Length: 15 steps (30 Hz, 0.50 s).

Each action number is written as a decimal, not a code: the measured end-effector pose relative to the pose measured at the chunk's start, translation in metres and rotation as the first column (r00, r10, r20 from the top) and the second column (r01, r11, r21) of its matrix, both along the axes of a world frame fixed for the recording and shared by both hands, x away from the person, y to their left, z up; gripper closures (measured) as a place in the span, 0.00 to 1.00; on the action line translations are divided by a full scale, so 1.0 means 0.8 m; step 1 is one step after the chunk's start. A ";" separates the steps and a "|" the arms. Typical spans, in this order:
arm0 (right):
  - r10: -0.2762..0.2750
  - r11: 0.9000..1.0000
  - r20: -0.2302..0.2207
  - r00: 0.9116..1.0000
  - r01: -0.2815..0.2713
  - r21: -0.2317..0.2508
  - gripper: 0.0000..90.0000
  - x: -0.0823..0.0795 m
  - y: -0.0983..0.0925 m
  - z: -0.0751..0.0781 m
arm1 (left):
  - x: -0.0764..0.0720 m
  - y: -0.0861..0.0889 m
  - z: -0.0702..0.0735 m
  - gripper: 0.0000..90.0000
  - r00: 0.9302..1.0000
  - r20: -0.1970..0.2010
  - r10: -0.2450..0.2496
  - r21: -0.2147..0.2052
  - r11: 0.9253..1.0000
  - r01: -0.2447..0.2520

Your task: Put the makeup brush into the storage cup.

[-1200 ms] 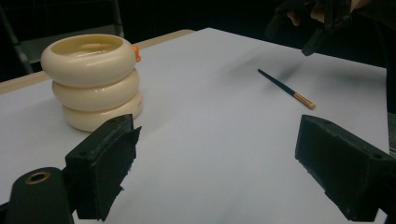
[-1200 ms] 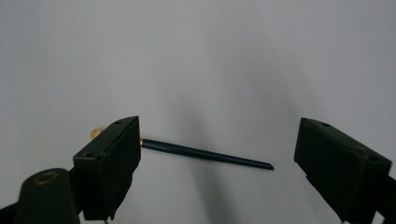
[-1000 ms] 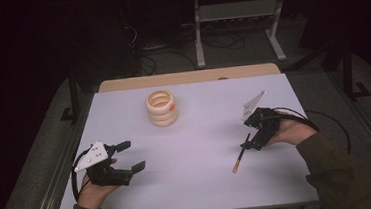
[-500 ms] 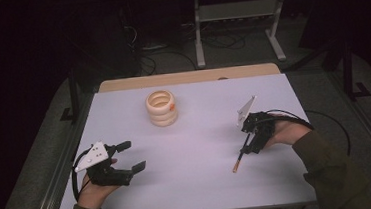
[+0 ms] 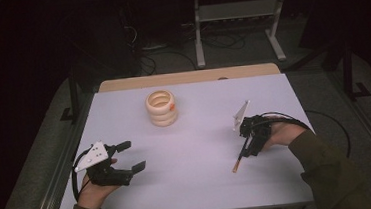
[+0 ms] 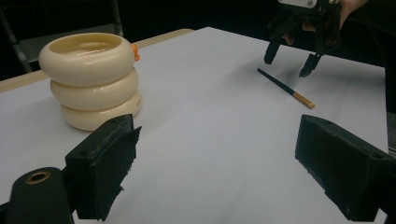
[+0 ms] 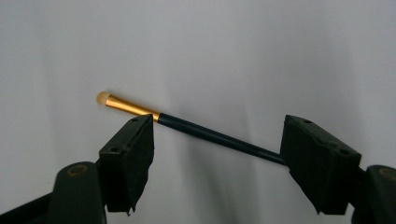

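Note:
A slim brush (image 5: 237,163) with a dark handle, gold ferrule and pale tip lies flat on the white table (image 5: 205,183), right of centre. My right gripper (image 5: 248,150) hovers just over its handle end, pointing down. In the right gripper view the brush (image 7: 210,133) runs behind both jaws of this gripper (image 7: 217,140); they have just been closing but stand apart and do not press on it. My left gripper (image 5: 133,156) rests open near the front left, with nothing between its jaws (image 6: 215,163). From there the brush (image 6: 285,88) and the right gripper (image 6: 287,65) show farther off.
A cream stack of three rings (image 5: 161,108) with a small orange tab stands at the table's back centre, also seen as the ring stack (image 6: 91,79) in the left gripper view. A wooden strip (image 5: 186,77) edges the far side. Dark floor, cables and a metal stand lie beyond.
My right gripper has shifted a little left and down over the brush, and its jaws have narrowed. The left gripper, the brush and the ring stack have stayed put.

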State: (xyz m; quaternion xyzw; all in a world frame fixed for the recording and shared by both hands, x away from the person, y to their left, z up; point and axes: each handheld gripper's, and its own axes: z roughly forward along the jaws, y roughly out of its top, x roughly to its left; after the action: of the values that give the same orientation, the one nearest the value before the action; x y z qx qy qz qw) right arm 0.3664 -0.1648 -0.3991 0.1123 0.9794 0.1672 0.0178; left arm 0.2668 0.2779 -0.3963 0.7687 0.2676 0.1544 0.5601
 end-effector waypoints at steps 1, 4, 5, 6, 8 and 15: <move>0.001 1.000 -0.001 1.000 -0.001 -0.003 0.28 0.000 0.001 -0.001 | 0.000 0.000 0.000 0.13 1.000 0.001 0.000 0.001 1.000 0.000; 0.010 1.000 0.000 1.000 -0.010 -0.013 0.29 0.000 0.002 -0.002 | 0.000 0.000 0.000 0.13 1.000 0.001 -0.001 0.002 1.000 0.001; 0.013 1.000 0.000 1.000 -0.013 -0.013 0.29 0.000 0.002 -0.003 | 0.000 0.000 0.000 0.13 1.000 -0.001 0.000 0.001 1.000 0.000; 0.017 1.000 0.001 1.000 -0.017 -0.012 0.29 0.000 0.002 -0.003 | 0.000 0.000 0.000 0.13 1.000 -0.001 0.001 0.000 1.000 -0.001; 0.023 1.000 0.004 1.000 -0.023 -0.012 0.29 -0.001 0.004 -0.004 | 0.000 0.000 0.000 0.13 1.000 -0.001 0.000 0.000 1.000 0.000; 0.034 0.999 -0.005 0.999 -0.034 -0.033 0.31 -0.001 0.007 -0.008 | 0.000 0.000 0.000 0.13 1.000 -0.001 0.000 0.000 1.000 0.000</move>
State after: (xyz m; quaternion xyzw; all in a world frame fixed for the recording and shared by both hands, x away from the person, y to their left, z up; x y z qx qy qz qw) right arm 0.3654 -0.1595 -0.4052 0.0956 0.9838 0.1511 0.0144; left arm 0.2668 0.2779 -0.3963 0.7688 0.2678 0.1540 0.5599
